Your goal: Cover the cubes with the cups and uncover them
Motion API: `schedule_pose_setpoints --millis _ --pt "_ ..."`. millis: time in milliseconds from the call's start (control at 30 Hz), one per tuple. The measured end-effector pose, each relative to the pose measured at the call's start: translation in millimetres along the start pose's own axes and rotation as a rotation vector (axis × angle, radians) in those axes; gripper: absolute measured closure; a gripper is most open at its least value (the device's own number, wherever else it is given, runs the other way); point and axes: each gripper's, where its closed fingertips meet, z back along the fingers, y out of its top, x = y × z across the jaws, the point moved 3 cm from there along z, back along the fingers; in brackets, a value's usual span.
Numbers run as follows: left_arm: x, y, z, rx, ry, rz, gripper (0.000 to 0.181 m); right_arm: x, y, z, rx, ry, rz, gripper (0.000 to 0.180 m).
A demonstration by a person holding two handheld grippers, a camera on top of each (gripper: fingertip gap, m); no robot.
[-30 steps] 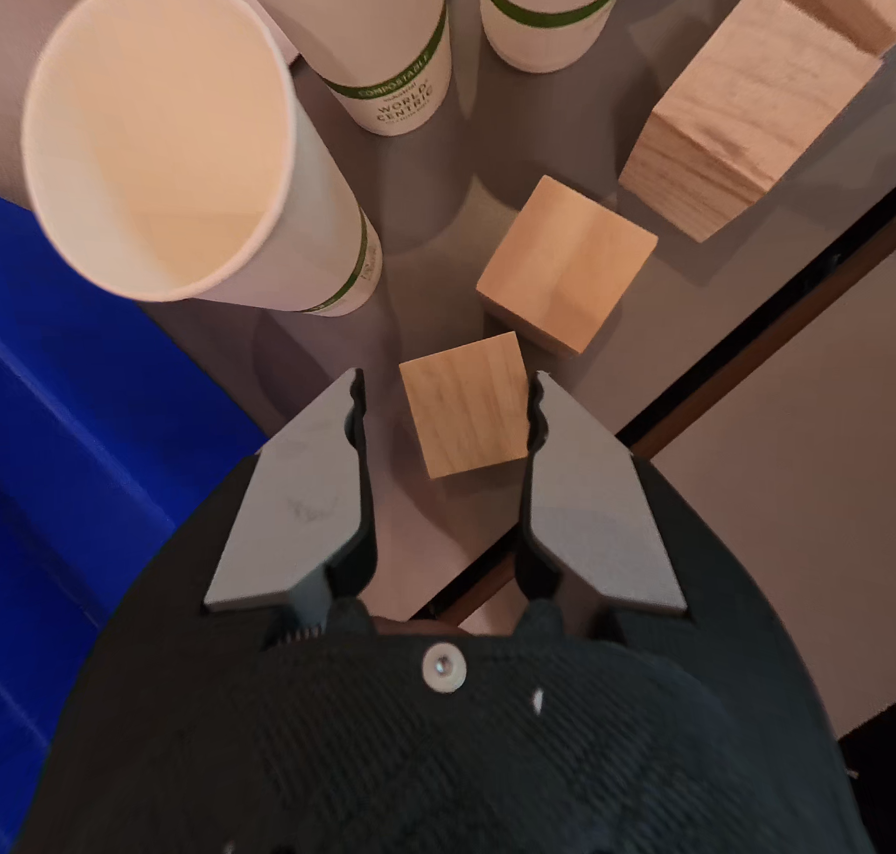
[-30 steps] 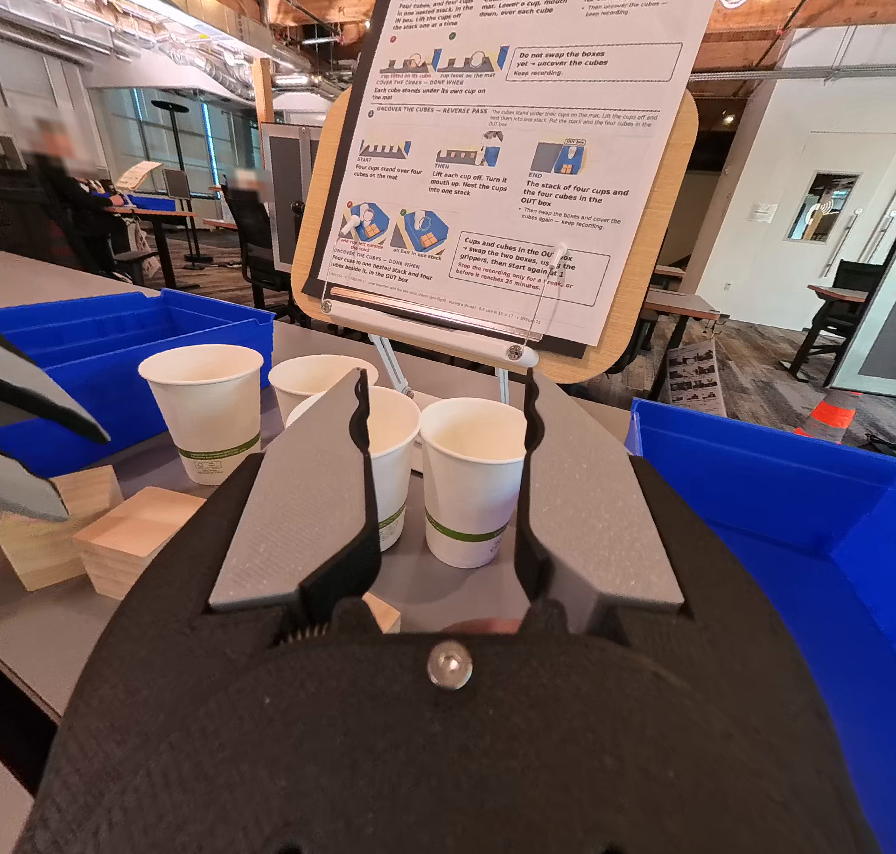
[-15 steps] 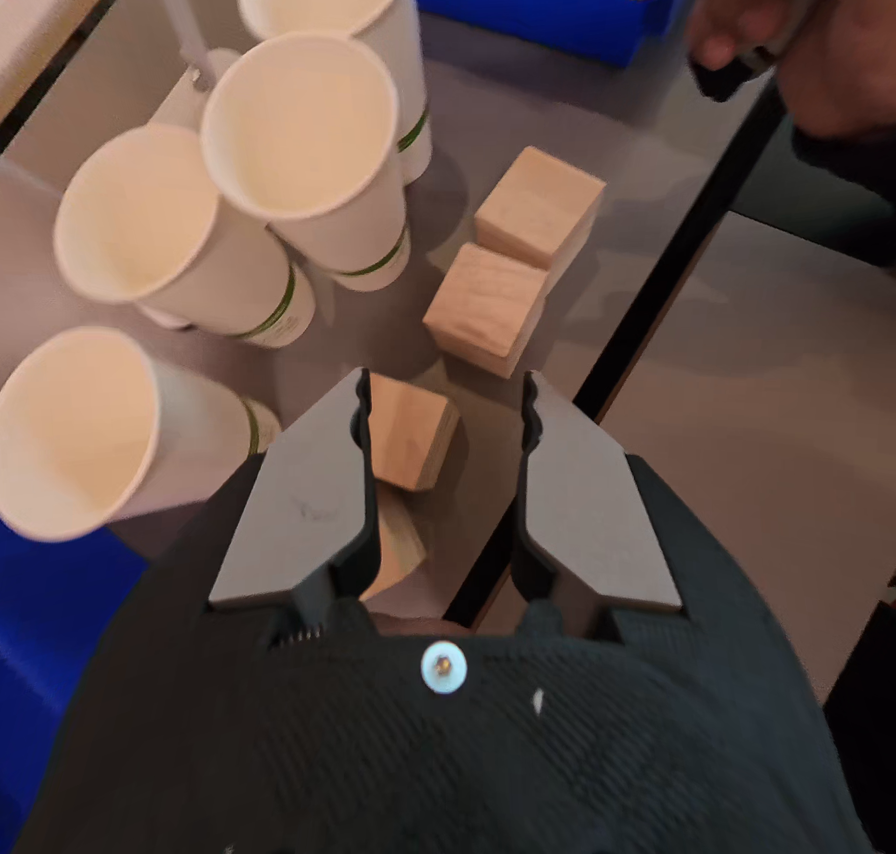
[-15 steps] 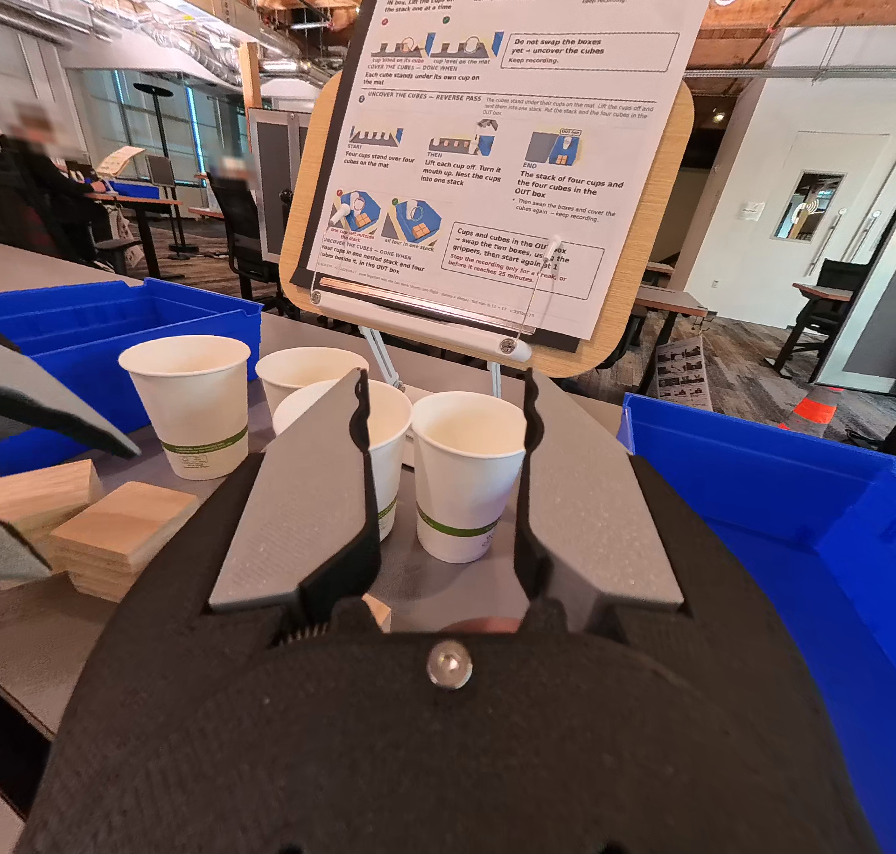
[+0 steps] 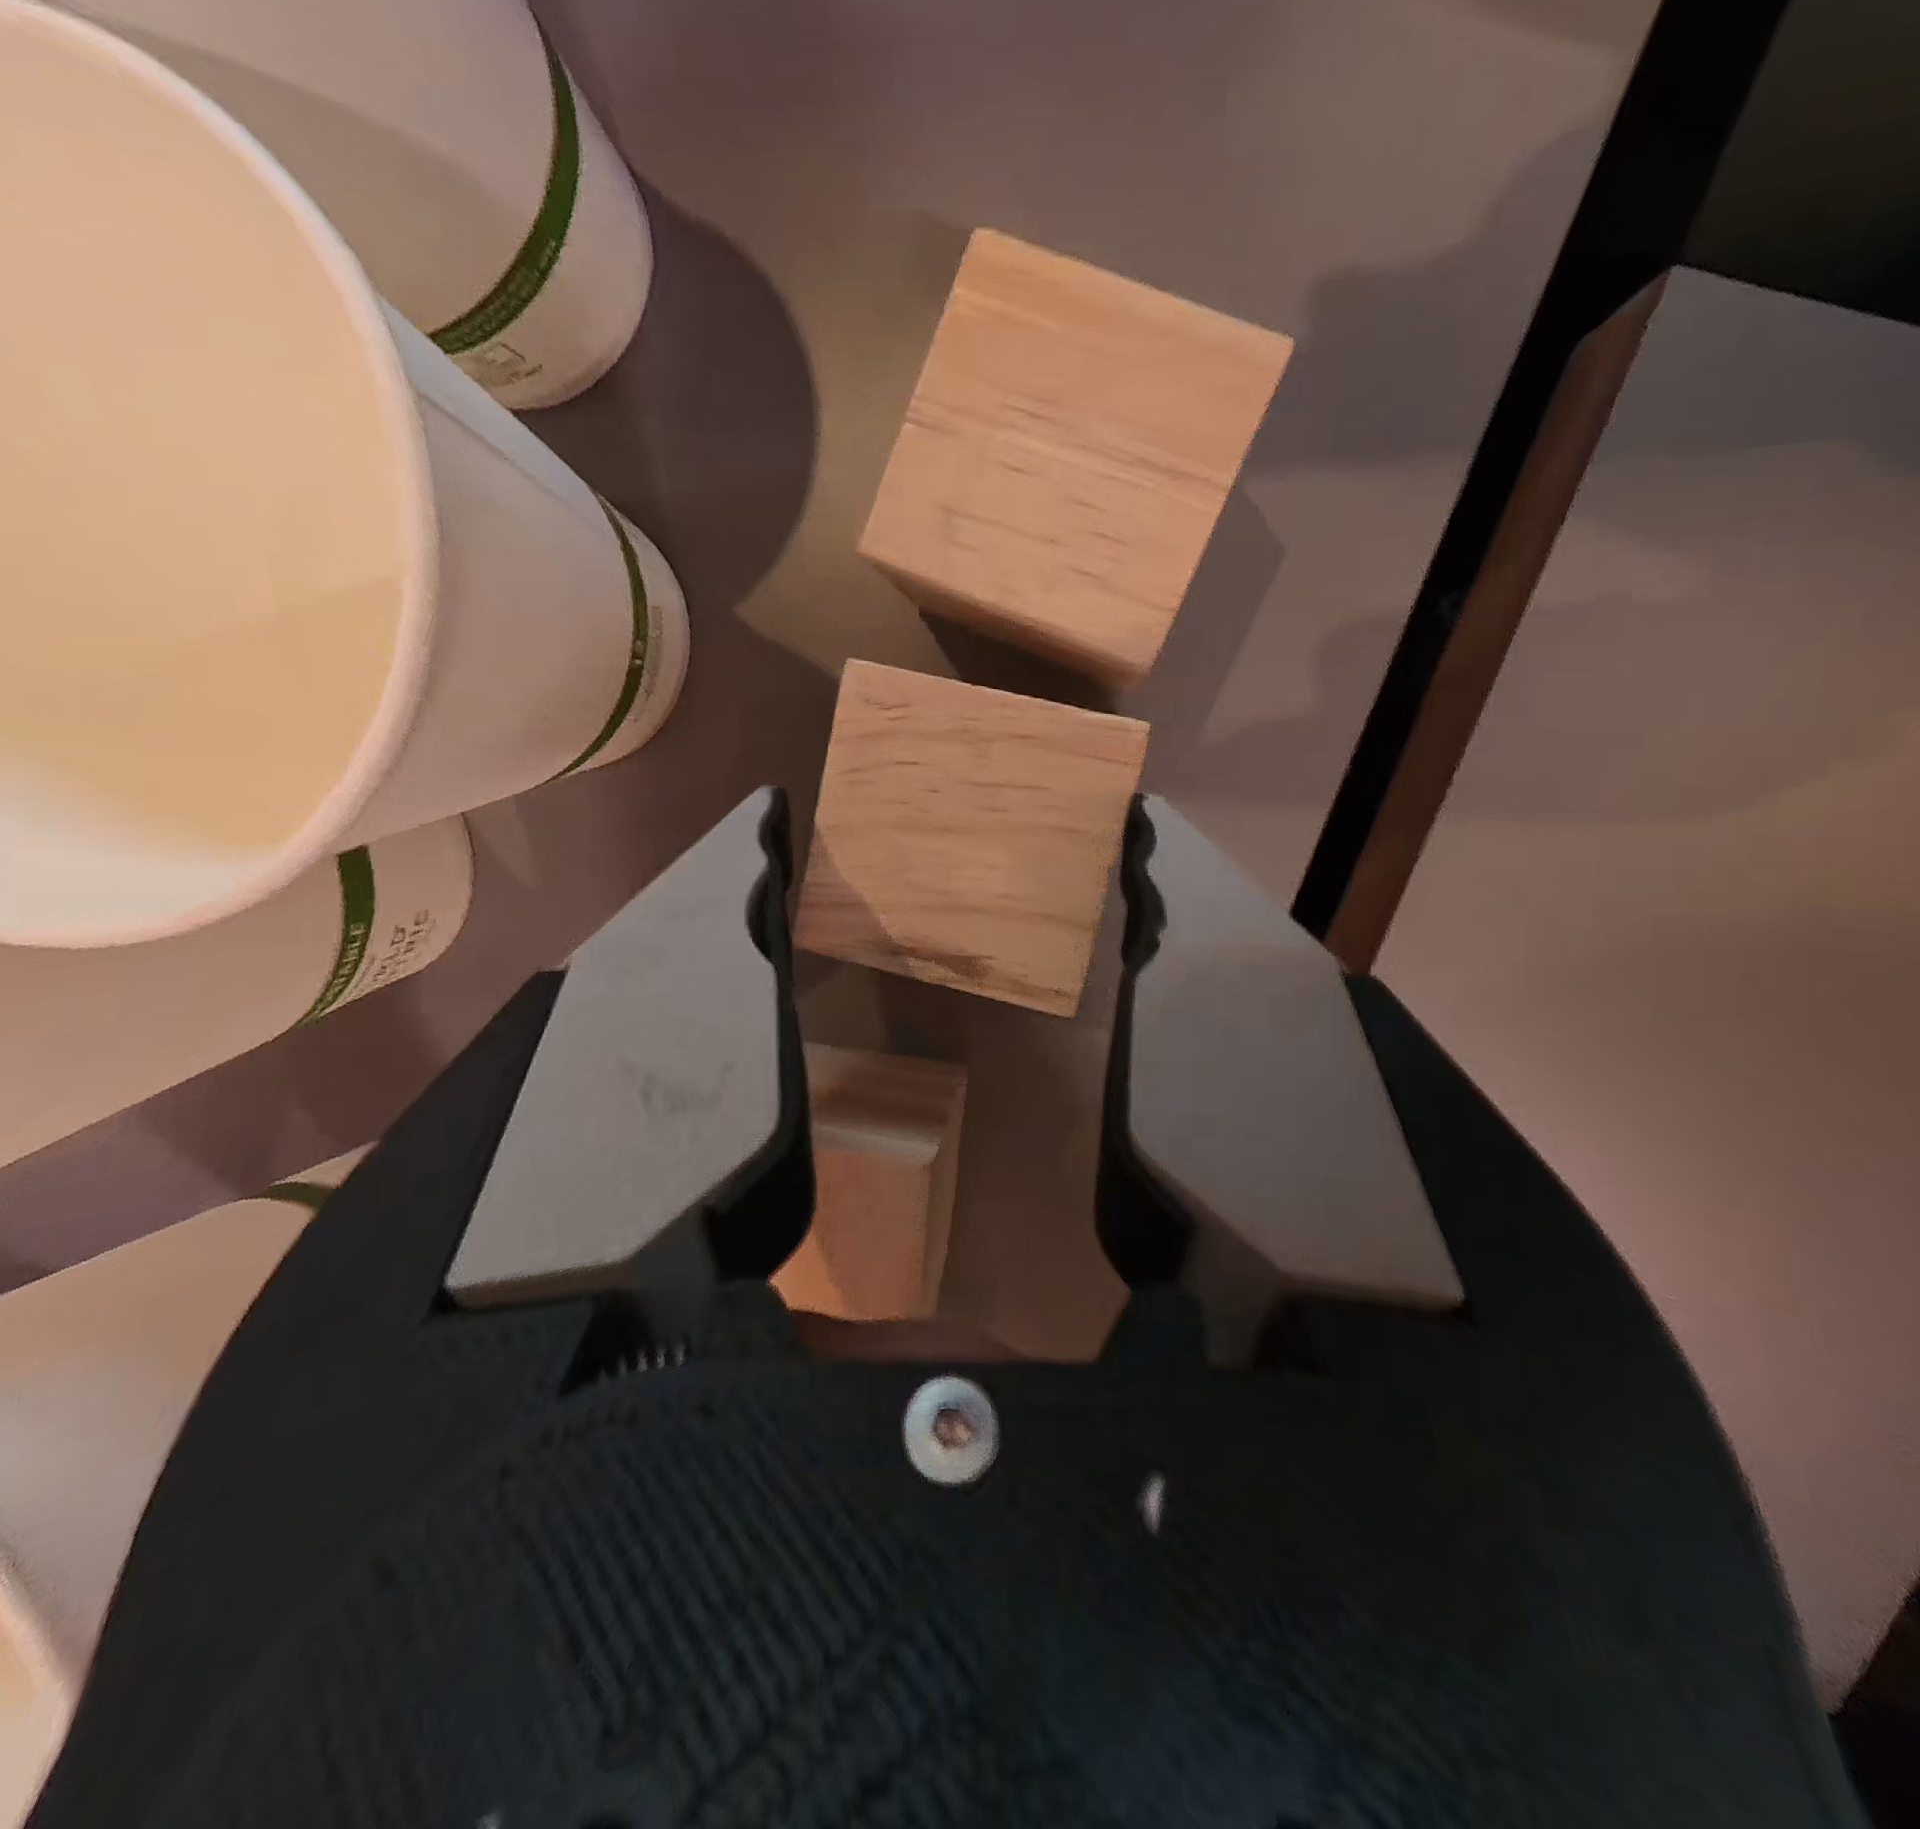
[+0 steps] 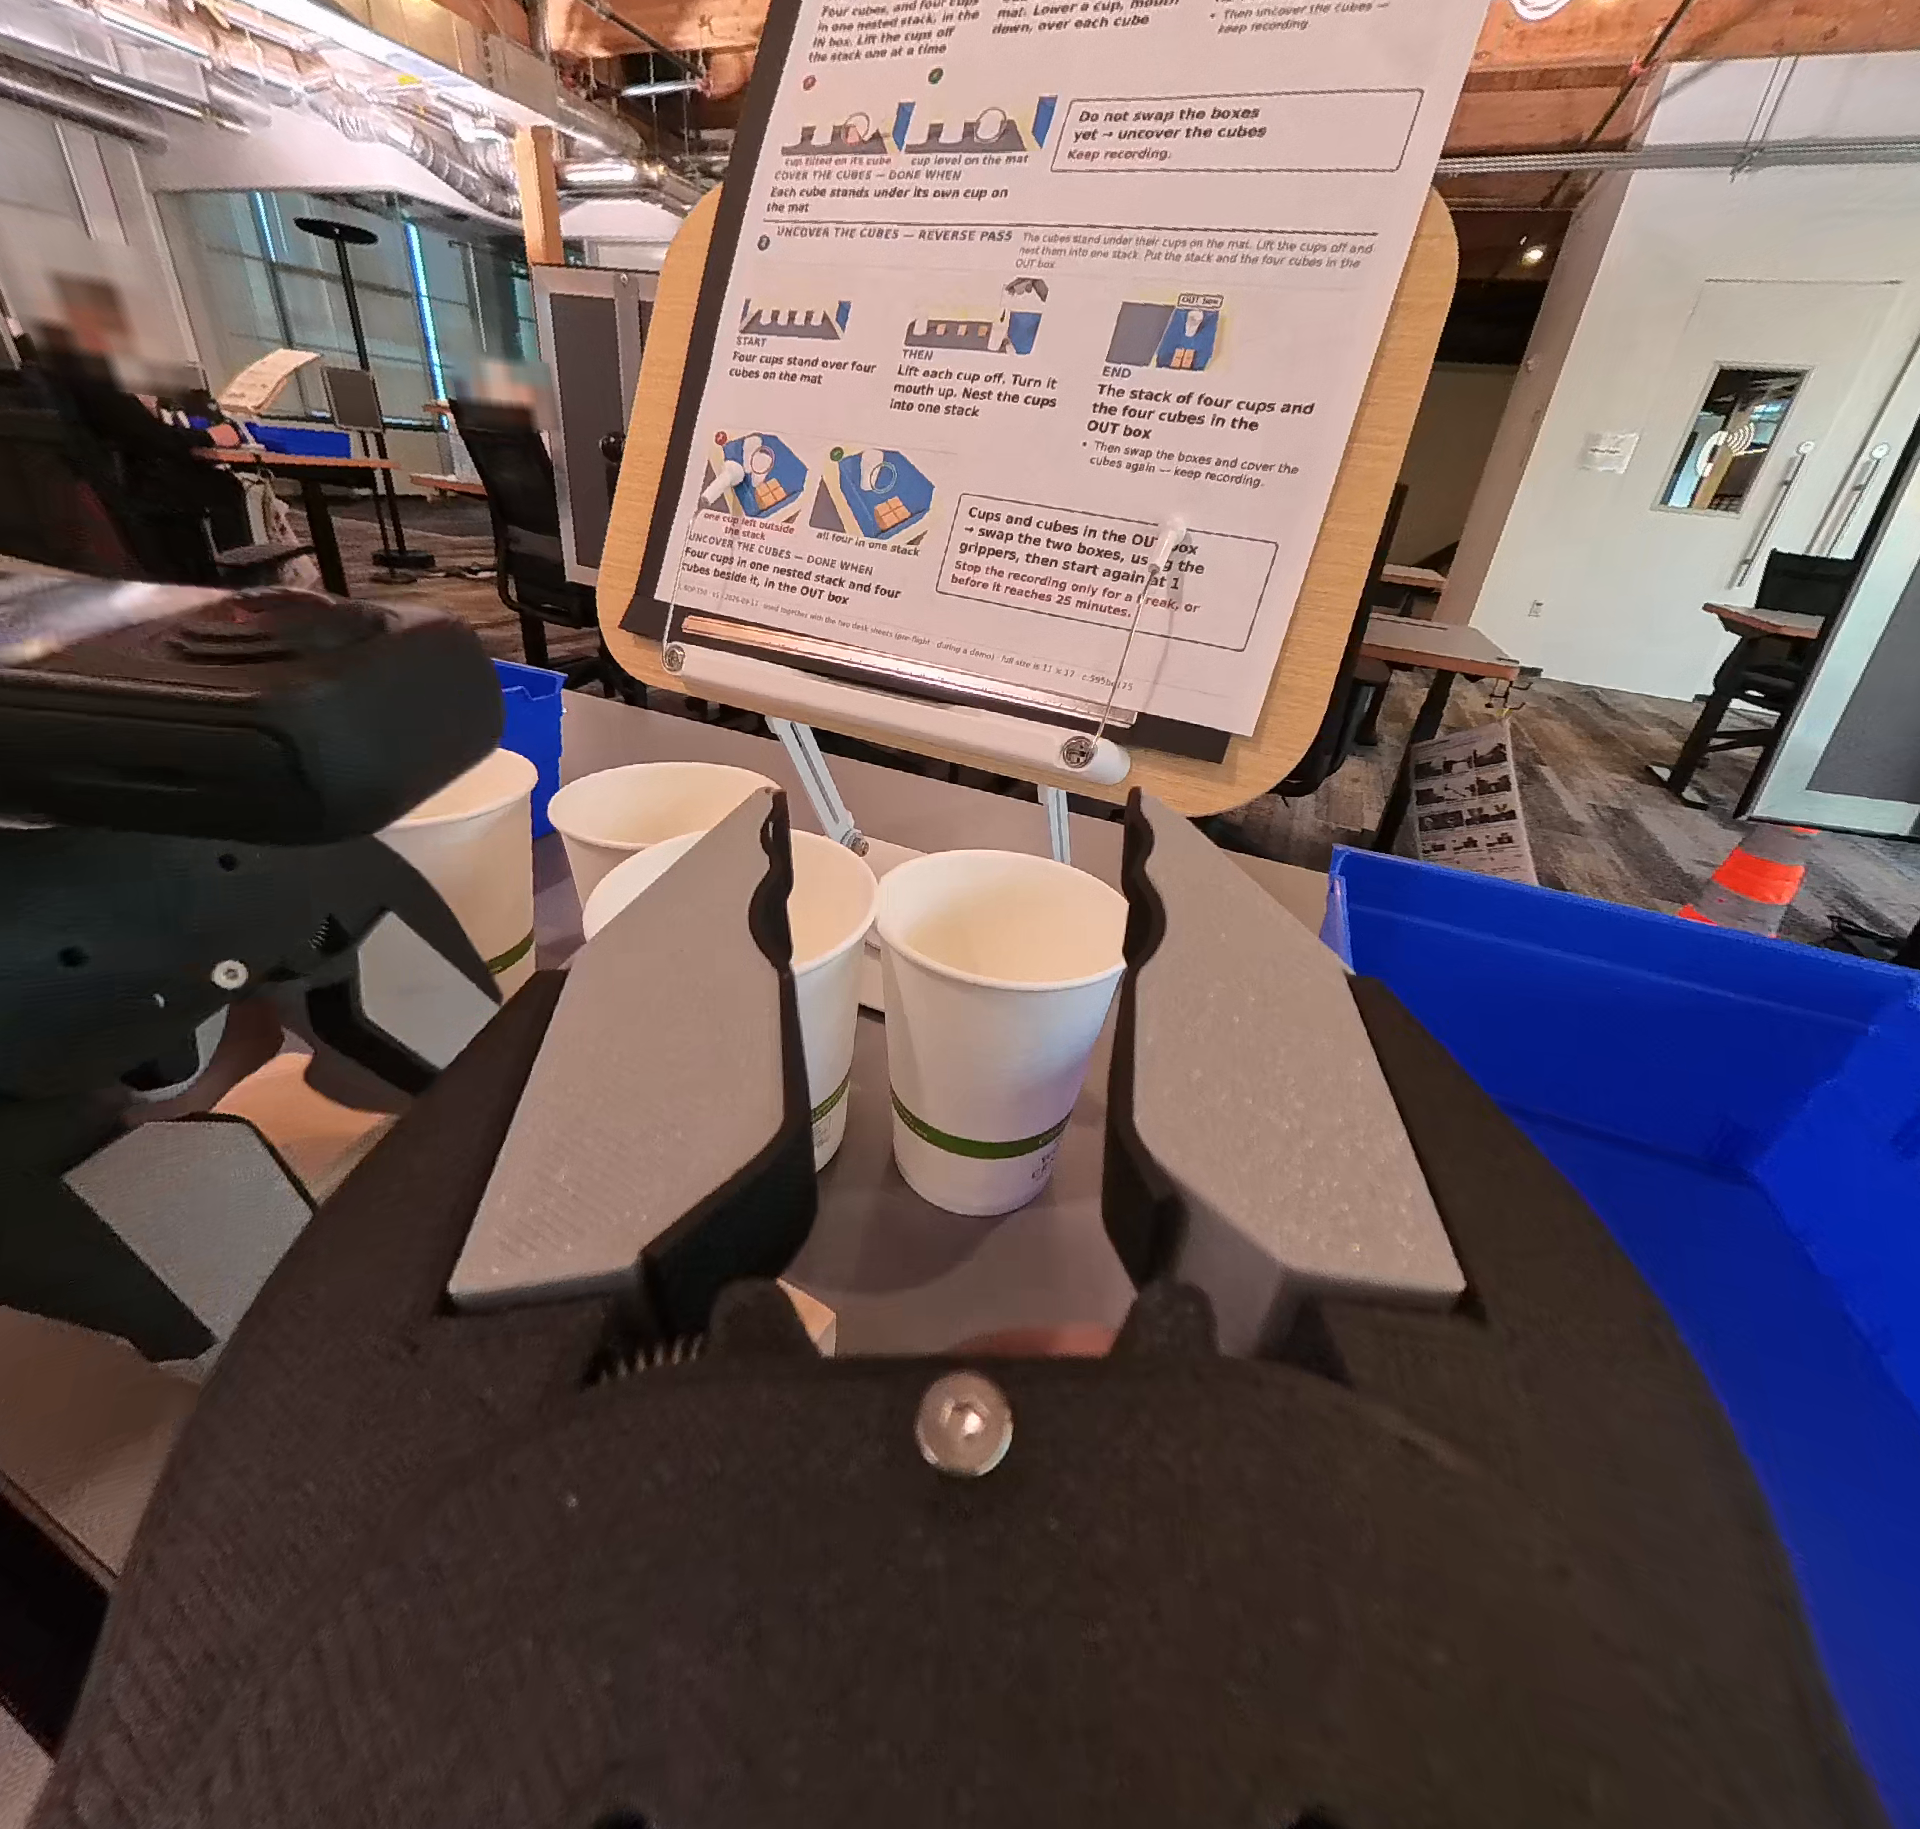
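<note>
My left gripper [image 5: 951, 886] is spread around a pale square wooden cube [image 5: 971, 829] on the grey mat, a second at twelve o'clock. It looks rigid and light; I'd pinch its flat sides. My right gripper [image 6: 951, 891] gapes empty before thin, crushable white paper cups [image 6: 997, 1021].

The left wrist view looks steeply down from close above the table [image 5: 1039, 96], near its front edge, along the left gripper [image 5: 951, 870] onto wooden cubes [image 5: 977, 834] and white paper cups [image 5: 197, 449] at its left. The right wrist view sits low near the same table edge and faces level across the table [image 6: 665, 730], along the right gripper [image 6: 951, 870], toward the cups [image 6: 1003, 1031], an instruction board [image 6: 1039, 345] and the room behind. Both views share the cups; the right one also catches the left gripper [image 6: 229, 958] close at its left.
</note>
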Motion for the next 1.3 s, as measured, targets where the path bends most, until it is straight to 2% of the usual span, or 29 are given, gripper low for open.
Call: schedule_pose_setpoints --millis 233,300,467,600,800,900,1067,1200,1300 --pt "-2 -4 1 -0.012 -0.007 0.017 0.122 -5 -1 -1 -0.014 0.042 0.004 0.120" --pt "-2 -4 1 -0.013 -0.002 0.019 0.122 -13 -3 -2 -0.055 0.134 0.037 0.127" --pt "-3 -6 1 -0.006 0.018 0.006 0.122 -46 -33 10 -0.290 0.509 0.057 0.122" --pt "-1 -8 7 0.030 0.016 0.025 0.120 -60 -78 27 -0.530 0.632 0.211 0.111" --pt "1 -15 44 0.213 0.019 0.077 0.117 -62 -99 26 -0.632 0.599 0.298 0.116" --pt "-10 -33 67 0.262 0.105 0.113 0.117 -57 -116 27 -0.718 0.574 0.361 0.121" --pt "-31 -88 86 0.138 0.292 0.151 0.118 -50 -117 26 -0.742 0.544 0.356 0.123" --pt "-32 -120 80 0.053 0.307 0.184 0.118 -34 -118 23 -0.770 0.467 0.346 0.123" --pt "-34 -130 75 0.039 0.314 0.213 0.117 -33 -118 23 -0.766 0.458 0.348 0.124"
